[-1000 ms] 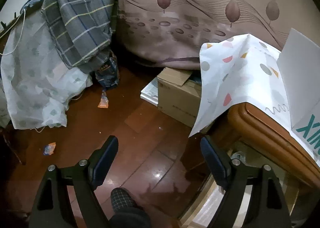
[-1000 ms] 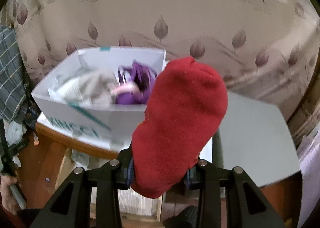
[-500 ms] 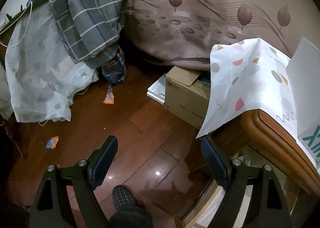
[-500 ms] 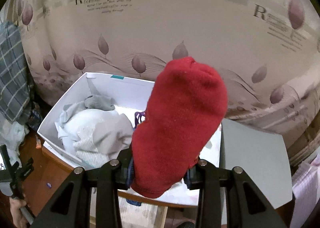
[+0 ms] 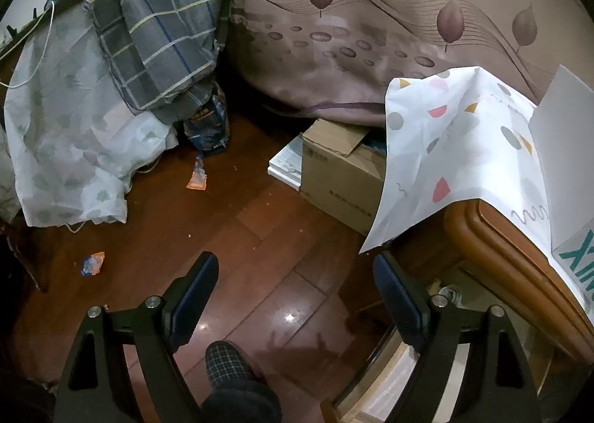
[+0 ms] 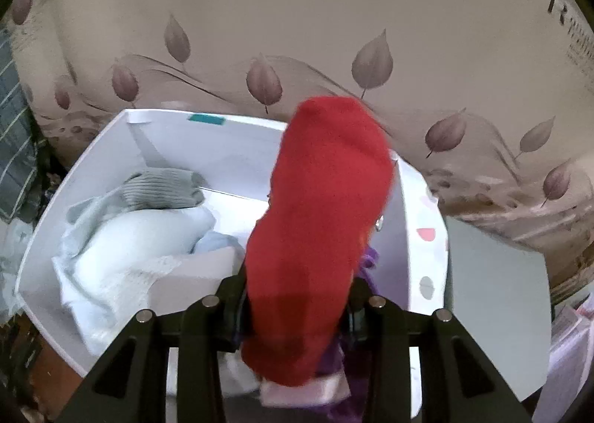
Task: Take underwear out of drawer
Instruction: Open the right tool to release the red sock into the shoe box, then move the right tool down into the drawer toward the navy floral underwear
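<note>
Right gripper swung over the white box since a second ago, jaws easing open around the red garment, nearly dropped in; left gripper hangs wide and empty.

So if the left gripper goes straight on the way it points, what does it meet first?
Probably the bare wooden floor. The left gripper points steeply down with open, empty jaws. The cardboard box lies further ahead, to the right.
</note>
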